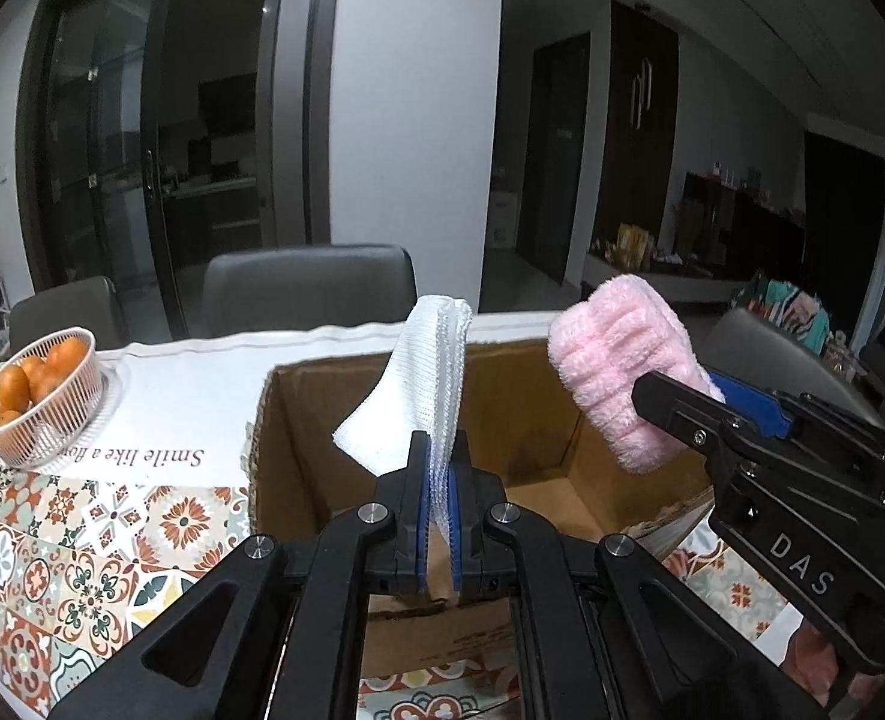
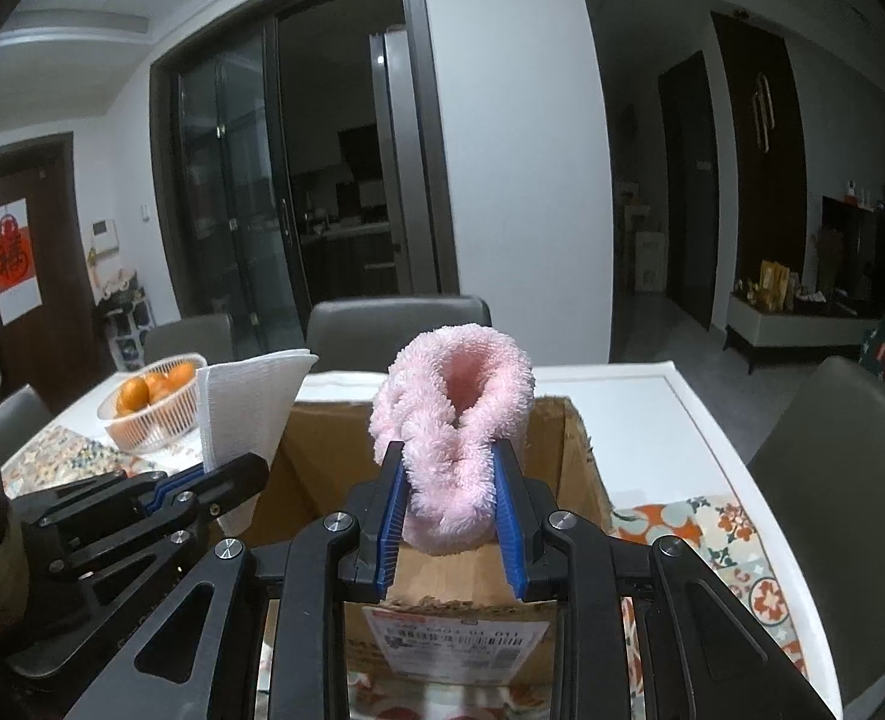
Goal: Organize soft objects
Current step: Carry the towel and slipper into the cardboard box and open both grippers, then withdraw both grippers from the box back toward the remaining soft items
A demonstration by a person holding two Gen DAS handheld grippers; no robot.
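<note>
Left gripper (image 1: 440, 501): fingers clamped on the lower edge of a folded white cloth (image 1: 421, 393), light and limp, flopping above them. Right gripper (image 2: 449, 513): fingers squeezing a pink fluffy towel (image 2: 451, 426), compressible, unlikely to slip. Both items are held over the open cardboard box (image 1: 520, 387) on the worktop (image 1: 202, 372).

Dim indoor light, dark doorways, strong fisheye bending and black corners, slight softness throughout
</note>
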